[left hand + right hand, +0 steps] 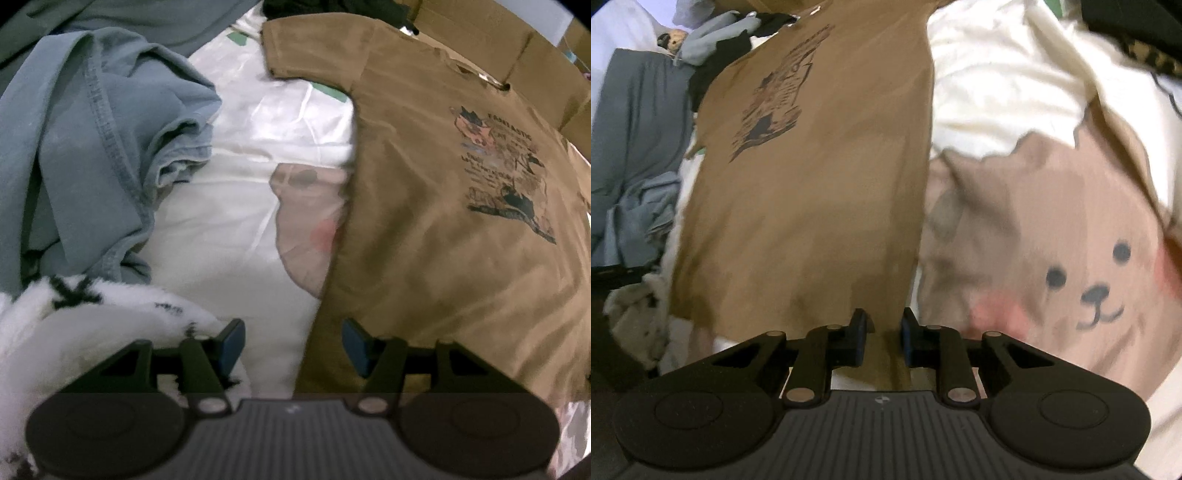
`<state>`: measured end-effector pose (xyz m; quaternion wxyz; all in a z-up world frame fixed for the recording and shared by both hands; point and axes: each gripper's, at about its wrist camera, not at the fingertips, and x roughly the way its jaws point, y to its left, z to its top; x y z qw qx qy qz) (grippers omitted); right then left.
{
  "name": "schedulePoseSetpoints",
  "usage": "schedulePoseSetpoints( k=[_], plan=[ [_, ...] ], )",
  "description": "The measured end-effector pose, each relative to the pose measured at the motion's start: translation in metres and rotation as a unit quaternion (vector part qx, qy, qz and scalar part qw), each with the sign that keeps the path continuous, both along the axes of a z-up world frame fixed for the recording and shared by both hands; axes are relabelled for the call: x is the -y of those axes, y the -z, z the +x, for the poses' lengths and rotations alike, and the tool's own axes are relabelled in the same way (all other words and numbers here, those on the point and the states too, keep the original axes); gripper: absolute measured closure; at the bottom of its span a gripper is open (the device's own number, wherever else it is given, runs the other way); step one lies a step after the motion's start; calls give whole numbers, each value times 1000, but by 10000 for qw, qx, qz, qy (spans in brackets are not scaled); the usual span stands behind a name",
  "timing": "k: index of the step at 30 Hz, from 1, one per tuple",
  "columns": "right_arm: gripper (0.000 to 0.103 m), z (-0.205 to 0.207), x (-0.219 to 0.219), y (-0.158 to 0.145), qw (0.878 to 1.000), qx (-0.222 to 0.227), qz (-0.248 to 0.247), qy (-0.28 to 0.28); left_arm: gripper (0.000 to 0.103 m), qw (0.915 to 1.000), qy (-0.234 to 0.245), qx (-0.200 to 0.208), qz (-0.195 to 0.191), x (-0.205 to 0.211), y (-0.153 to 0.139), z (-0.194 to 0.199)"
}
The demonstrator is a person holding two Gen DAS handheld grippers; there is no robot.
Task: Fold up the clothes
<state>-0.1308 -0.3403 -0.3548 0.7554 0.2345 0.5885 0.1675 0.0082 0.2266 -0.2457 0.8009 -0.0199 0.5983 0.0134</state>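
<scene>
Both wrist views close over brown shirt (424,240)

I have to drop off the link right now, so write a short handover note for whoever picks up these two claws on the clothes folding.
Left claw: open, empty, hovering over the left hem edge of the brown T-shirt.
Right claw: nearly closed around the shirt's hem on the right side; whether the pads actually pinch the fabric is hard to tell.
The shirt lies print up and mostly flat on the bear-print bedsheet. Blue-grey clothes are heaped to its left.
Done: shirt spread out. No fold visible.
Left: grip the left hem, fold the shirt, then the heap.
</scene>
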Motion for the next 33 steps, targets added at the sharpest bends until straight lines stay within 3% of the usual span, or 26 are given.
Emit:
schedulePoseSetpoints(
  k=[4,10,12,14,20,29,33],
  plan=[
    [82,-13,5,0,9997,-87,194,109,42,10000,35,-30,10,4,1,0],
    [82,-12,22,6,9950,-193,615,766,42,10000,39,7,-34,7,2,-3],
    [85,-11,22,4,9951,-235,550,792,42,10000,19,21,-47,6,3,-3],
    [102,-10,21,3,9952,-278,476,807,42,10000,4,41,-77,3,4,-3],
    [103,-7,20,-1,9952,-405,252,852,45,9996,-98,46,-257,-12,10,1],
    [103,1,17,-10,9955,-505,-613,513,63,9973,-43,-181,-704,-17,37,-3],
    [103,1,15,-11,9940,-519,-848,450,64,9973,121,-410,-604,-8,56,-8]
  ],
)
